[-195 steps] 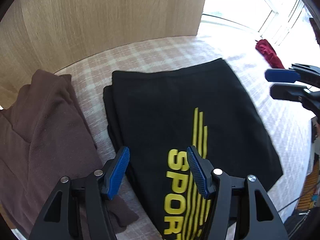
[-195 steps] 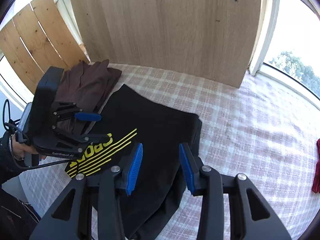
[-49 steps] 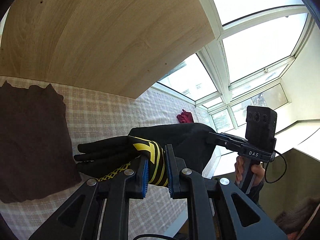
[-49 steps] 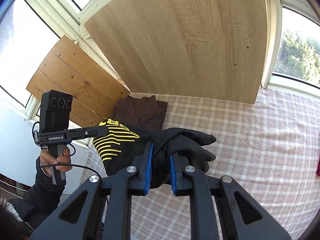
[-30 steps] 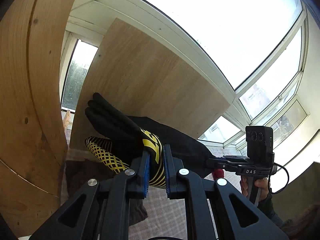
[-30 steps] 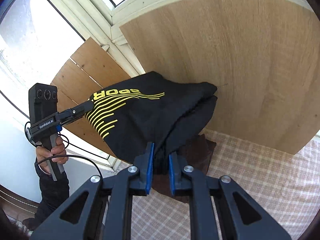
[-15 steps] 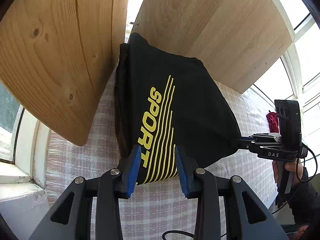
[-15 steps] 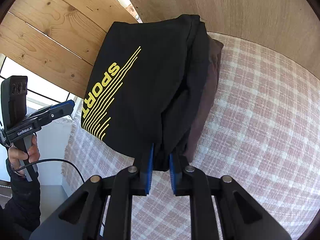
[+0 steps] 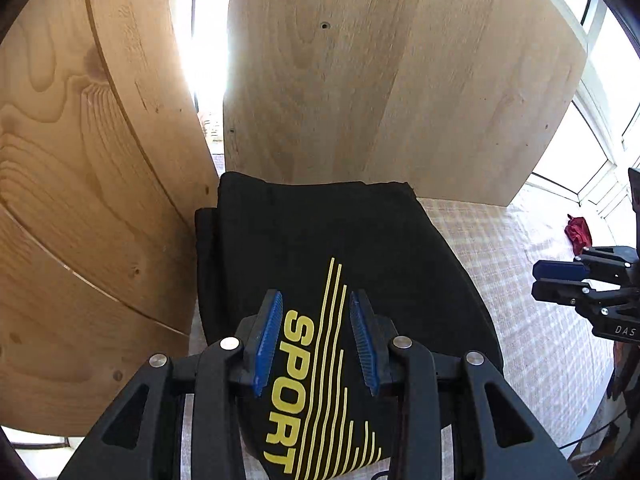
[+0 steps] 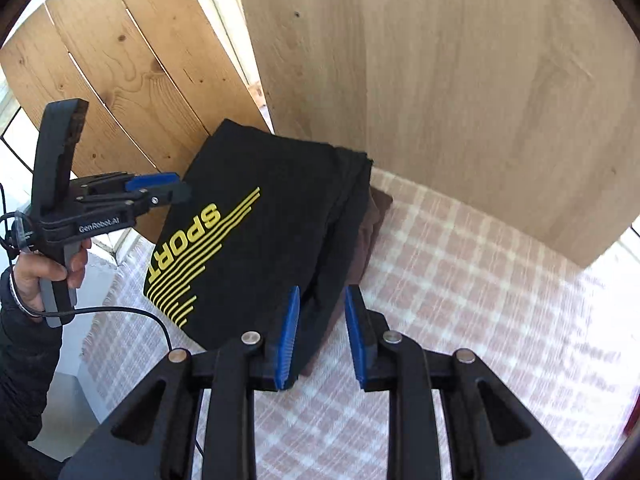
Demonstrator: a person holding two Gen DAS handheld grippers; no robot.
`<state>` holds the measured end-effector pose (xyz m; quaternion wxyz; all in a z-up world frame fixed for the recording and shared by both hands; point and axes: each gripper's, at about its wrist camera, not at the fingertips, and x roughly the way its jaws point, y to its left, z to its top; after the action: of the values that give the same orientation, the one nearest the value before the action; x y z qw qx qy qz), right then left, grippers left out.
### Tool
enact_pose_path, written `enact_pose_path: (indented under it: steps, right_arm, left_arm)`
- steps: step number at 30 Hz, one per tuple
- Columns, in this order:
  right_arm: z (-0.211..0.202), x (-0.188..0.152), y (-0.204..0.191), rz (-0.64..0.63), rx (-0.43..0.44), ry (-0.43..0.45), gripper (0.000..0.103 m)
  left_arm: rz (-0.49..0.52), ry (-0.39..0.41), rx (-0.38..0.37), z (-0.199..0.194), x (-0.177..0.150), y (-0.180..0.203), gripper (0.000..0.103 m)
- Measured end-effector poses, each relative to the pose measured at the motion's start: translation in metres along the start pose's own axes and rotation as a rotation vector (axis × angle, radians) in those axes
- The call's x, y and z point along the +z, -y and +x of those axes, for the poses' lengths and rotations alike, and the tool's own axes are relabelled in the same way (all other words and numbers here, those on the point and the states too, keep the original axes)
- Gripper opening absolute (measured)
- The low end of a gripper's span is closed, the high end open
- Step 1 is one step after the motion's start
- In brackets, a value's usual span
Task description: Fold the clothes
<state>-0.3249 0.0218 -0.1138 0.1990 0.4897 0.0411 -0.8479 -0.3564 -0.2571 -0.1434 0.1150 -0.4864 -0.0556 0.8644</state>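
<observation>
Left tool (image 9: 316,340): blue pads spread, nothing between them; it hovers over the yellow "SPORT" print. Seen from the right wrist view, the same tool (image 10: 176,190) sits at the garment's left edge, held by a hand (image 10: 44,272) in a dark sleeve.

Right tool (image 10: 320,332): pads spread, gripping nothing. The near right corner of the folded stack lies in the gap below them; contact cannot be told. In the left wrist view this tool (image 9: 560,280) is off to the right, apart from the garment.

Black garment (image 9: 332,240): folded, lying flat, print side up, back edge against the upright boards. It rests on top of a brown garment (image 10: 374,224), of which only the right edge shows.

Surface: covered by a pink-and-white checked cloth (image 10: 460,280), fringe at its left edge. A small red item (image 9: 578,234) lies far right, well apart from the stack.

Room: a pale wooden panel (image 9: 380,80) stands behind the stack; knotty pine boards (image 9: 80,200) stand to its left, with bright daylight in the gap between them. Windows (image 9: 600,120) at right, overexposed.
</observation>
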Motion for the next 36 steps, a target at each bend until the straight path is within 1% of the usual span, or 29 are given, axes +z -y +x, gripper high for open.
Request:
enact_pose_path:
  steps: [2, 3, 6, 8, 9, 12, 13, 14, 15, 16, 17, 18, 20, 22, 24, 29, 34, 36]
  right_arm:
    - [0.029, 0.026, -0.009, -0.022, 0.02, 0.02, 0.018]
    - [0.044, 0.033, -0.011, -0.034, 0.017, 0.015, 0.008]
    - [0.088, 0.051, -0.015, -0.068, -0.001, -0.011, 0.008]
    - [0.091, 0.052, -0.013, -0.063, -0.022, -0.016, 0.008]
    - [0.091, 0.052, -0.012, -0.059, -0.032, -0.017, 0.003]
    - [0.091, 0.051, -0.009, -0.047, -0.064, -0.022, 0.003]
    - [0.092, 0.051, -0.008, -0.043, -0.074, -0.024, 0.006]
    - [0.092, 0.051, -0.007, -0.039, -0.085, -0.025, 0.01]
    - [0.092, 0.051, -0.006, -0.035, -0.095, -0.027, 0.027]
    - [0.092, 0.051, -0.005, -0.031, -0.106, -0.028, 0.06]
    - [0.092, 0.05, -0.004, -0.027, -0.116, -0.03, 0.073]
    - [0.081, 0.049, -0.009, -0.03, -0.132, -0.003, 0.085]
    - [0.055, 0.044, -0.019, -0.04, -0.165, 0.063, 0.085]
    - [0.033, 0.037, -0.031, -0.054, -0.236, 0.109, 0.085]
    - [0.013, 0.026, -0.042, -0.066, -0.294, 0.137, 0.085]
    - [-0.032, -0.01, -0.064, -0.051, -0.322, 0.174, 0.085]
    - [-0.081, -0.049, -0.08, -0.006, -0.353, 0.214, 0.085]
    - [-0.099, -0.063, -0.088, 0.007, -0.366, 0.233, 0.085]
  left_arm:
    - [0.009, 0.01, 0.022, 0.013, 0.004, -0.003, 0.034]
    - [0.015, 0.011, 0.04, 0.021, 0.004, -0.005, 0.034]
    - [0.036, -0.009, 0.113, 0.044, 0.007, -0.012, 0.034]
    - [0.046, -0.043, 0.169, 0.06, 0.003, -0.02, 0.034]
    - [0.053, -0.055, 0.176, 0.065, 0.001, -0.022, 0.034]
    - [0.073, -0.063, 0.193, 0.07, -0.005, -0.022, 0.034]
    - [0.078, -0.058, 0.204, 0.068, -0.005, -0.019, 0.034]
    - [0.067, -0.044, 0.207, 0.061, -0.005, -0.018, 0.039]
    - [0.052, -0.027, 0.209, 0.054, -0.006, -0.016, 0.047]
    - [0.038, -0.011, 0.21, 0.046, -0.006, -0.015, 0.052]
    - [0.029, 0.011, 0.215, 0.034, -0.008, -0.012, 0.061]
    - [0.021, 0.034, 0.222, 0.023, -0.011, -0.009, 0.069]
    - [0.005, 0.081, 0.235, -0.001, -0.017, -0.003, 0.074]
    - [-0.008, 0.11, 0.214, -0.024, -0.027, 0.004, 0.074]
    - [-0.008, 0.134, 0.212, -0.044, -0.039, 0.014, 0.075]
    - [0.017, 0.19, 0.212, -0.098, -0.068, 0.053, 0.076]
    - [0.024, 0.235, 0.25, -0.137, -0.092, 0.084, 0.077]
    - [0.032, 0.241, 0.264, -0.151, -0.106, 0.094, 0.077]
